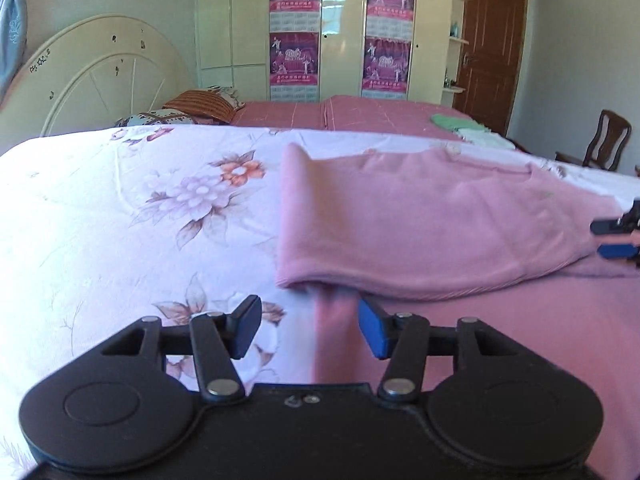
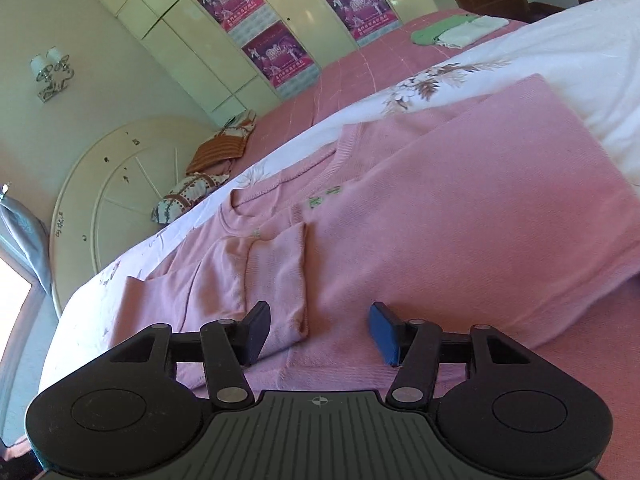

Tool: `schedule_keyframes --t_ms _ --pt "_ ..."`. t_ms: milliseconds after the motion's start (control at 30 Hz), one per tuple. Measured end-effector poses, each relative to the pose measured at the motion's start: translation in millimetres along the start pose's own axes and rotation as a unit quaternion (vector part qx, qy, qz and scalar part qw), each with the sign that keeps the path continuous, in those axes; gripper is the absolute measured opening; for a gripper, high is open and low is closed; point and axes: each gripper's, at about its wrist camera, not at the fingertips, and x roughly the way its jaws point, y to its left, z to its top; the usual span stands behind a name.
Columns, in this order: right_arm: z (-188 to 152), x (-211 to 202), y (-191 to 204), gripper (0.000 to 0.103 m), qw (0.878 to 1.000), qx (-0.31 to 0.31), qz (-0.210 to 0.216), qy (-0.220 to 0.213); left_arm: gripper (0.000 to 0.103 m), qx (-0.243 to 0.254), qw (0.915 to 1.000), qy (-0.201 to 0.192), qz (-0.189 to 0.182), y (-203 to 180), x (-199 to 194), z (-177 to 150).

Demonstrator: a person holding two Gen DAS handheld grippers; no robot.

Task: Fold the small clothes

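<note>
both tools, left (image 1: pixel 310 328) and right (image 2: pixel 320 334), spread wide over pink sweater (image 2: pixel 440 208)

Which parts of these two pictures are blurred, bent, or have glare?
Left wrist view: pink sweater soft, its edge near the left gripper smeared; wardrobe door shows window glare; bed edge curves. Right wrist view: scene tilted, right gripper sharp, bright overexposed patch far left.
</note>
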Motion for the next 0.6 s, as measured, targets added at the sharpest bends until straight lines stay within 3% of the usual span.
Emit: schedule_keyframes --t_ms 200,333,467,500,533,600 --pt "-2.1 19.5 31.1 0.055 0.998 -0.06 -0.021 0.014 0.049 -0.024 0.9996 0.001 -0.015 12.9 16.9 0.4" --pt "-9.2 28.4 47.1 0.042 0.994 -0.095 -0.038 0.027 0.048 -0.027 0.9994 0.005 -0.022 17.7 22.4 1.0" --pt "-12.1 31.8 45.8 0.041 0.996 -0.078 -0.042 0.024 0.049 -0.017 0.9994 0.005 -0.031 21.2 21.6 -0.1" --pt "-10.5 31.7 44.4 0.036 0.997 -0.069 -0.04 0.022 0.049 -0.016 0.9994 0.005 -0.031 21.8 21.8 0.2" --pt "-10.0 31.4 44.3 0.014 0.996 -0.07 -0.042 0.02 0.048 -0.016 0.9994 0.005 -0.031 22.1 22.1 0.9" --pt "-10.4 31.0 44.3 0.013 0.996 -0.076 -0.047 0.015 0.048 -0.014 0.9994 0.007 -0.03 21.8 23.4 2.9"
